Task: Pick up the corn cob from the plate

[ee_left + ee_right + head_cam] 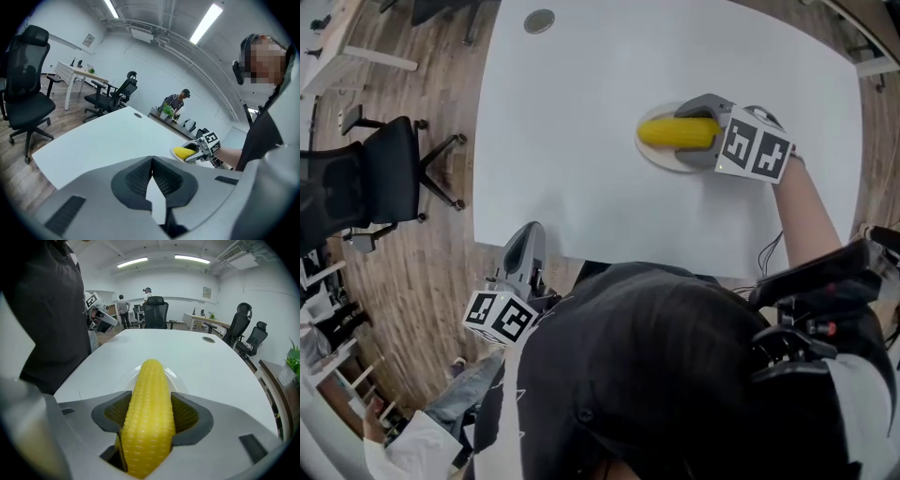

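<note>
Right tongs (150, 420) stood spread around the corn cob (150, 390), not squeezing yet, I think. It lay on the plate (661, 158), toward one o'clock. Left tongs (152, 168) were pressed together, empty. Lifting was left.

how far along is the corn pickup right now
Done: the approach. The right tongs straddle the corn cob, with a jaw on either side. In hand: the grasp, as the pads do not look pressed on it yet. Left: closing and lifting, since the cob lies on the plate. The left tongs are shut and empty, by the table edge.
</note>
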A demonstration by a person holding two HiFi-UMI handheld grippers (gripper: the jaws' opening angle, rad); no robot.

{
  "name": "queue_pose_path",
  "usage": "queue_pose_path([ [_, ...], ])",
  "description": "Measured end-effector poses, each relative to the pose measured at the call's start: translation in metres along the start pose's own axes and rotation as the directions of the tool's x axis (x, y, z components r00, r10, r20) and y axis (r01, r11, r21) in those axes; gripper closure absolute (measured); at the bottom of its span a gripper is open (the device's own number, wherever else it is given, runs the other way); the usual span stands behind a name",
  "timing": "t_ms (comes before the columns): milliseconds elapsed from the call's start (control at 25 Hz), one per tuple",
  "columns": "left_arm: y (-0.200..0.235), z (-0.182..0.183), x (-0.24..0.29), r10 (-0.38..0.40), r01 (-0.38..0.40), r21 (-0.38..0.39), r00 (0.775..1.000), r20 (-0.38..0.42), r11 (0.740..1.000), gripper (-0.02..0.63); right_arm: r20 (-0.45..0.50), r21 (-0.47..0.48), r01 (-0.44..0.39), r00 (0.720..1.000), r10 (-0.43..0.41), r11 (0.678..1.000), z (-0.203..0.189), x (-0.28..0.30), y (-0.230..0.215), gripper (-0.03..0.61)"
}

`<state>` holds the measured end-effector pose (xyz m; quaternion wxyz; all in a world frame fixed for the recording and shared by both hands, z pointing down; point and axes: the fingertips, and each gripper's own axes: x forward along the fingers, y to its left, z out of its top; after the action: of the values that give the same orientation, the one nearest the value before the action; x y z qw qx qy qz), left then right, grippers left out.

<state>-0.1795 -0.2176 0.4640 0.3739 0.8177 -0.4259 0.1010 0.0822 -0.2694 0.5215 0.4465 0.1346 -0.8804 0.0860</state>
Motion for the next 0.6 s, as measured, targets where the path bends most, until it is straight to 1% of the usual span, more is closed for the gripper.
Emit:
queue_pose_path([
  [120,0.001,0.001,-0.001,-0.019,0.018,0.011,1.000,0.013,1.000,0.600,0.003,0.004,0.012,1.000,-0.012,1.000,0.002,0.002,-0.003,0.313],
  [240,0.004,-0.001,-0.010,-0.032,0.032,0.023,0.999,0.008,0.999,0.601,0.000,0.005,0.009,1.000,-0.009,1.000,0.008,0.005,-0.002,0.313],
  [320,-0.002,-0.001,-0.014,-0.064,0.064,0.032,0.998,0.005,0.997,0.601,0.003,-0.001,0.014,1.000,-0.014,1.000,0.008,0.003,0.000,0.314],
  [440,-0.006,0.004,-0.019,-0.112,0.110,0.080,0.993,0.022,0.991,0.601,0.002,0.000,0.051,0.999,-0.051,0.999,0.005,-0.005,0.002,0.316],
  [520,-0.002,0.007,-0.024,-0.118,0.114,0.099,0.993,0.030,0.989,0.601,-0.008,0.008,0.085,0.996,-0.085,0.996,0.006,-0.009,0.002,0.316],
  [600,0.006,0.010,-0.029,-0.121,0.118,0.104,0.992,0.030,0.988,0.601,-0.005,0.040,0.122,0.992,-0.122,0.992,0.011,-0.012,0.001,0.316],
])
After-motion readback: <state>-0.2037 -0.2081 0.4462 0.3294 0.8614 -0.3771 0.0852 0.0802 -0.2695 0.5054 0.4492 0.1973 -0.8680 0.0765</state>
